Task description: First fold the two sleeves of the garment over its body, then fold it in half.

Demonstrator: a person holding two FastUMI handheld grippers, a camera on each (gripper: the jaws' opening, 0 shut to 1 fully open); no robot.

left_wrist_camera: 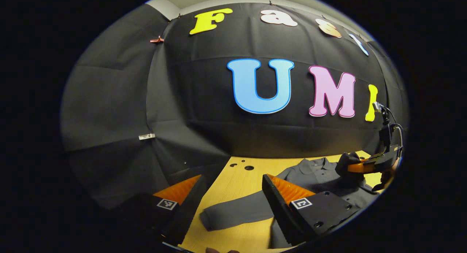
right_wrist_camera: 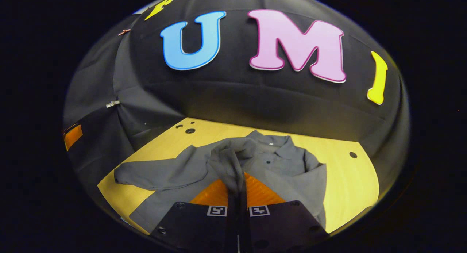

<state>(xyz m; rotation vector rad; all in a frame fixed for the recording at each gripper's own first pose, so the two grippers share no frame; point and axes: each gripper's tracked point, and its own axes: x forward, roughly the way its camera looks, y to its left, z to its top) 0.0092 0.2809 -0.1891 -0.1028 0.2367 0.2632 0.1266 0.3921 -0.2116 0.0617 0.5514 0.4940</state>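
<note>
Left gripper view: left claw [left_wrist_camera: 231,194] at 6 o'clock, fingers spread wide, nothing between them but bare desk and cloth lying below. Under the gap lies one sleeve [left_wrist_camera: 237,213] of the grey collared shirt [left_wrist_camera: 317,172], stretched flat across the yellow wooden desk [left_wrist_camera: 237,172], cuff end toward 7 o'clock. Shirt body runs off toward 4 o'clock, collar and a button placket visible near 3 o'clock of the claw. Small round holes [left_wrist_camera: 249,168] in the desk at 12 o'clock of the claw. At the far 3 o'clock edge, right claw [left_wrist_camera: 355,168] sits over the shirt with a bunch of dark cloth gathered at its tip; a cable rises from it.

Right gripper view: right claw [right_wrist_camera: 239,189] at 6 o'clock, fingers pressed together on a raised fold of the shirt's other sleeve [right_wrist_camera: 228,161], the cloth lifted into a peak over the shirt's chest. Shirt [right_wrist_camera: 284,161] lies face up on the desk [right_wrist_camera: 350,180], collar at 12 o'clock, buttons showing below it. Free sleeve [right_wrist_camera: 157,174] extends flat toward 9 o'clock, not yet folded over the body. Desk holes [right_wrist_camera: 189,130] near 11 o'clock and one more at 3 o'clock. Part of the left claw [right_wrist_camera: 72,136] shows at the 9 o'clock edge.
</note>
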